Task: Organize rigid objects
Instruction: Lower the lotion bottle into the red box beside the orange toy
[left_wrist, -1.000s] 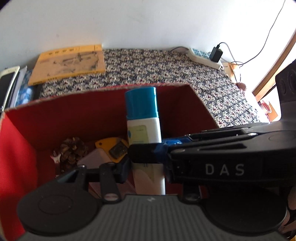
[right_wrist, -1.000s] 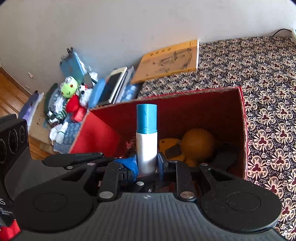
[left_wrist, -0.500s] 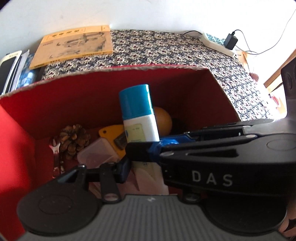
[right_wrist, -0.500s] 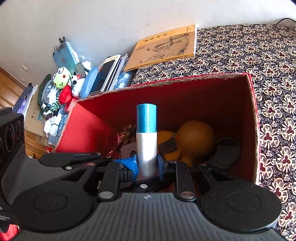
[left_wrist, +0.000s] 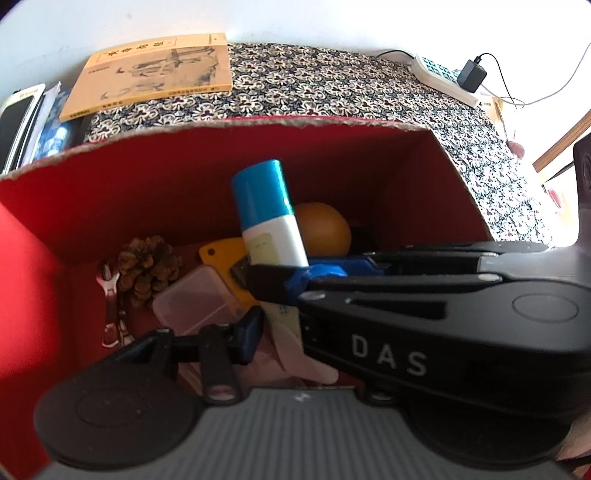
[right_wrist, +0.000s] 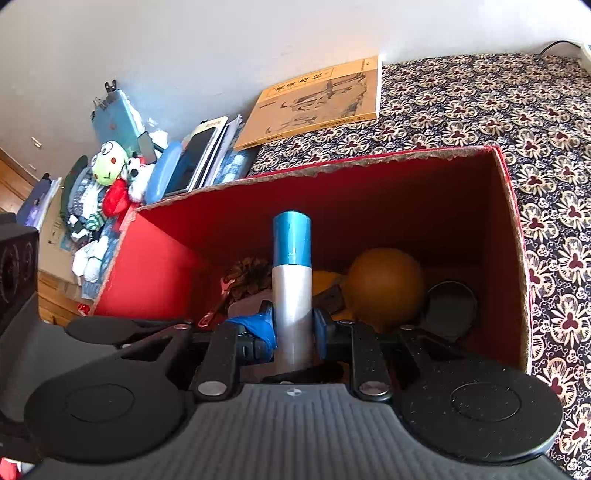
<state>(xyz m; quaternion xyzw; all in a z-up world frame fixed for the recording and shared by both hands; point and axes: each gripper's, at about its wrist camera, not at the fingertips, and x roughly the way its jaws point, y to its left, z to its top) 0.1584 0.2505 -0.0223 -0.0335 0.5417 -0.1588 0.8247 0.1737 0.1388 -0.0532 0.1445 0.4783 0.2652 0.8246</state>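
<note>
Your right gripper (right_wrist: 293, 326) is clamped on the white body of a blue-capped bottle (right_wrist: 291, 280), held upright over the open red box (right_wrist: 515, 236). Whether your left gripper (left_wrist: 255, 332) is spread or pinching can't be told; only one finger shows beside the bottle. In the box: orange ball (right_wrist: 384, 288) at 2 o'clock of the bottle, pinecone (left_wrist: 147, 266) at 10, wrench (left_wrist: 109, 295) beyond it. The bottle looks light, stiff and smooth, likely slippery; stay low on the body, not the cap.
</note>
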